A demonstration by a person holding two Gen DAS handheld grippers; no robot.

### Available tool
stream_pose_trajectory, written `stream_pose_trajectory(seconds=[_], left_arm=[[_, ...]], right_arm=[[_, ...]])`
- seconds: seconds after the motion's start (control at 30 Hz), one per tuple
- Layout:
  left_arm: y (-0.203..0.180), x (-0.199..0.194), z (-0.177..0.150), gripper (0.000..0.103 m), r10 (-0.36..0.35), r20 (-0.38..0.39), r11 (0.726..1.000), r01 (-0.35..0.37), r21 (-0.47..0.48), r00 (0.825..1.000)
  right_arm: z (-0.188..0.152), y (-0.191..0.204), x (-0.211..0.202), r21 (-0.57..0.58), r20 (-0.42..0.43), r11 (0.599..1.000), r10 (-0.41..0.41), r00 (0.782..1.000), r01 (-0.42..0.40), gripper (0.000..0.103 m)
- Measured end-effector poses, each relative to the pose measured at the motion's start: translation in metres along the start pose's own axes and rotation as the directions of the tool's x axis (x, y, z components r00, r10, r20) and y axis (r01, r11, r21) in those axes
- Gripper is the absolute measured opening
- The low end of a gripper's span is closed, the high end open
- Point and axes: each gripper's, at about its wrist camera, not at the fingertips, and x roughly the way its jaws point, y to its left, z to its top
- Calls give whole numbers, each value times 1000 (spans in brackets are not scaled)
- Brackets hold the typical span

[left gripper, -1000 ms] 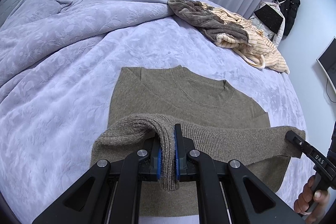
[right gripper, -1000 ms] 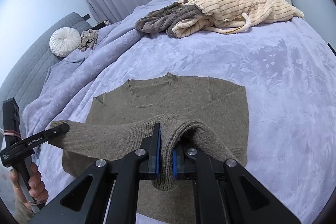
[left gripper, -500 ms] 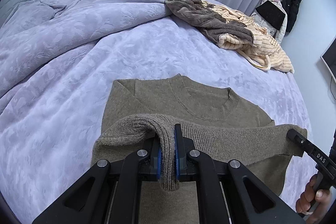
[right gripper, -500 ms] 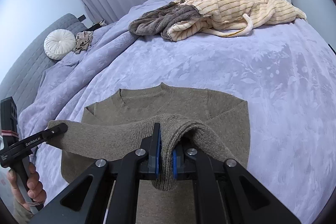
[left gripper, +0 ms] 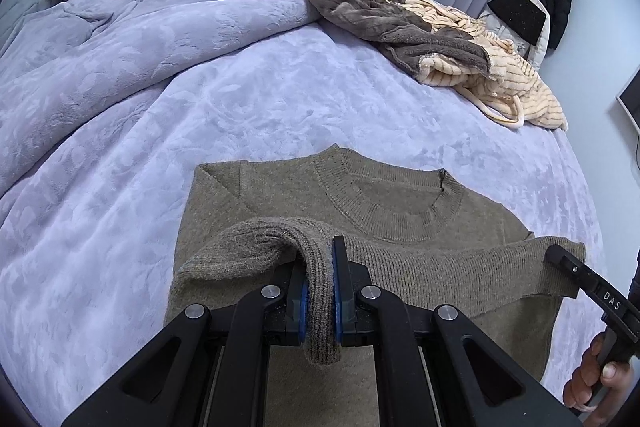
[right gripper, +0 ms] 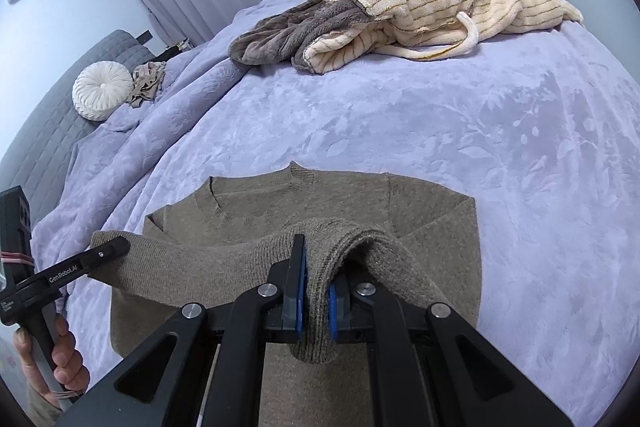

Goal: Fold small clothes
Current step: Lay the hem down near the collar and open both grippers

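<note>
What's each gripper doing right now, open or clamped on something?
Left gripper: shut on the hem of the olive-brown sweater.
Right gripper: shut on the same sweater's hem, further along.

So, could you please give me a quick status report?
Left gripper, right gripper: jaws shut on olive-brown knitted sweater hem. Hem lifted, collar flat on lilac blanket. Nothing in the way.

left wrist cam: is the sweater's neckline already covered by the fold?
No, the ribbed neckline of the olive sweater lies bare beyond the lifted hem edge that the left gripper holds.
</note>
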Motion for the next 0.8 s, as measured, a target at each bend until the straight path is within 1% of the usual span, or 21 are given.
stream_pose_trajectory(seconds=[0.17, 0.4, 0.8], left_arm=[[0, 15, 5, 10, 6, -20, 1000, -6, -2, 1000], [2, 38, 7, 10, 19, -53, 1000, -19, 1, 998], [8, 63, 10, 10, 27, -88, 1000, -28, -13, 996]], right_arm=[[4, -11, 11, 39, -16, 999, 8, 1000, -7, 9], [3, -23, 27, 57, -38, 998, 0, 999, 2, 9], [5, -32, 48, 72, -66, 997, -8, 998, 12, 9]])
